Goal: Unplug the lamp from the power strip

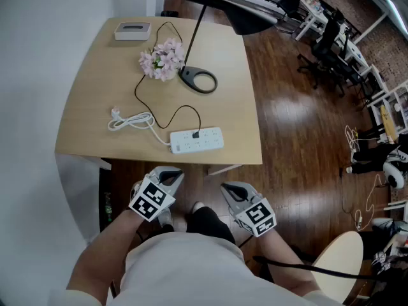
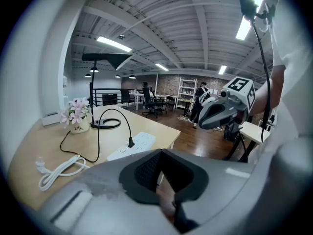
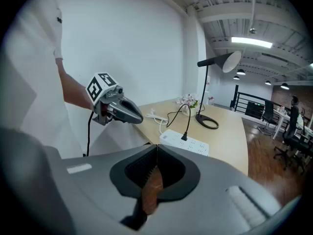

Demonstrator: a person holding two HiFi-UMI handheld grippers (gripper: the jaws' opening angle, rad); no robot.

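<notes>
Facing the black lamp plug (image 1: 196, 134)
I'm holding left gripper (image 1: 169, 172) and right gripper (image 1: 232, 190) closed, empty, frame bottom; I'd pin the white power strip (image 1: 207, 141) first.

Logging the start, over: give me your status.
Left gripper and right gripper shut, empty, short of the table. Lamp plug seated in power strip. White cord lies left of strip, off the approach.

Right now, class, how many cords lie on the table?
2. The black lamp cord loops from the lamp base to the power strip; the white cord lies coiled left of that strip. None appears hidden.
</notes>
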